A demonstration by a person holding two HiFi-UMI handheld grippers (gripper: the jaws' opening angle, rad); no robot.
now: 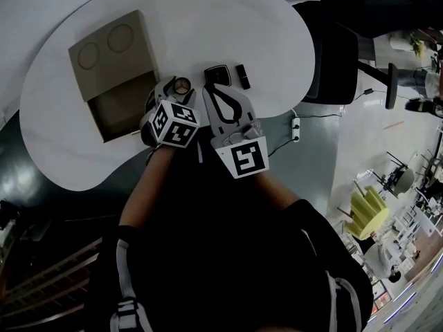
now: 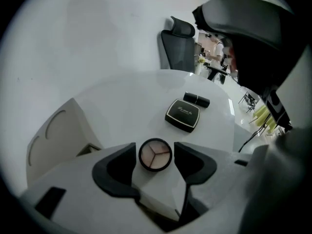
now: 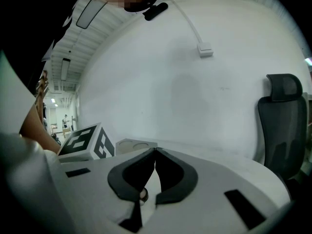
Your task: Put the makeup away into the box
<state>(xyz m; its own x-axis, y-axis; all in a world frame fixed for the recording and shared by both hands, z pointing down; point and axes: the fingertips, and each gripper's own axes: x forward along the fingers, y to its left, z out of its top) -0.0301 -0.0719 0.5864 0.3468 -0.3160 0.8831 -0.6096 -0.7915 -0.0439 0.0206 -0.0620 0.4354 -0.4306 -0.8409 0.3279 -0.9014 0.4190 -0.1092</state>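
While the box (image 1: 123, 109) sits apparently empty, all makeup remains on the table (image 1: 208, 40). The left hand-held gripper (image 2: 155, 152), jaws apart, brackets the round compact (image 2: 155, 156). The square compact (image 2: 183, 115) and lipstick (image 2: 196, 99) lie beyond. The right hand-held gripper (image 3: 155, 152) is closed and empty.

Left gripper (image 2: 155, 150) steeply down, jaws apart; right gripper (image 3: 155, 151) jaws together.

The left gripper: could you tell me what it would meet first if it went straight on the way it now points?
Most likely the round compact, lying on the table between its open fingers, though depth is hard to judge.
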